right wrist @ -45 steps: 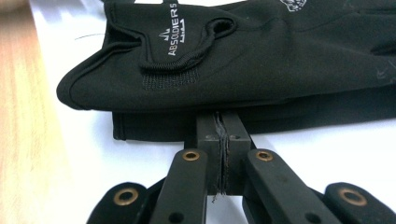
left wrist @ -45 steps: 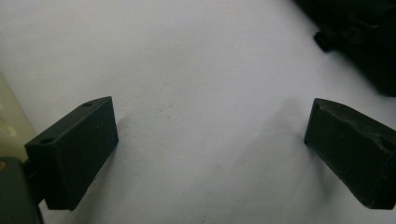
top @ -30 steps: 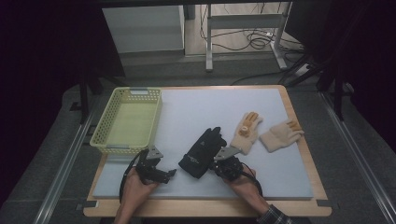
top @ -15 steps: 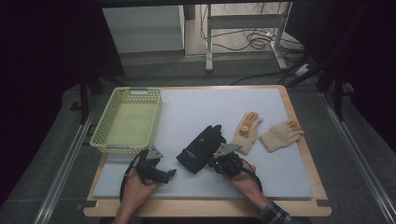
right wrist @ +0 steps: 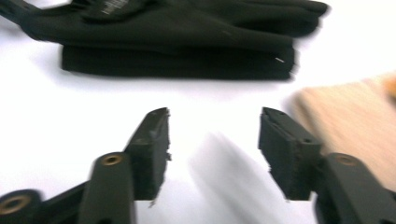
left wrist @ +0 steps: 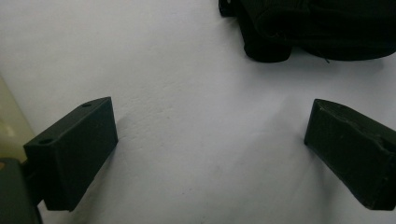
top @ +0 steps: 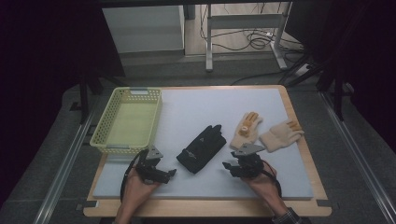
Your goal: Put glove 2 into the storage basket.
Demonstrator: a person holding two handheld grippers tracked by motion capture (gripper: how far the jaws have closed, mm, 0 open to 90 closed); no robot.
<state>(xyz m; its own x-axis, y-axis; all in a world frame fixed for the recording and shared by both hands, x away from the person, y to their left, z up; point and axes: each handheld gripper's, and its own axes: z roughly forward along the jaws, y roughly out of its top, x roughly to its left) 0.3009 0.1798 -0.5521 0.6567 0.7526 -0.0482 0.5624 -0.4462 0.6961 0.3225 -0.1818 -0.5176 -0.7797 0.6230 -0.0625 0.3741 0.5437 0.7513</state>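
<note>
Black glove (top: 201, 148): flat on the white surface (top: 201, 107), centre-near, between both grippers, touching neither. Right gripper (top: 229, 166): jaws just opening, released, nothing between; its view blurred, glove cut off at top edge. Left gripper (top: 169, 173): jaws wide, empty. 2 beige gloves (top: 266, 133) lie right; yellow basket (top: 105, 140) left.

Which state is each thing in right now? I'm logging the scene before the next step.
Black gloves: stacked flat on the mat, not gripped.
Yellow basket: upright, nothing in it.
Two beige gloves: flat, side by side, untouched.
Left gripper: open, nothing between the jaws.
Right gripper: jaws just been opening, nothing between them, beside the black gloves.
</note>
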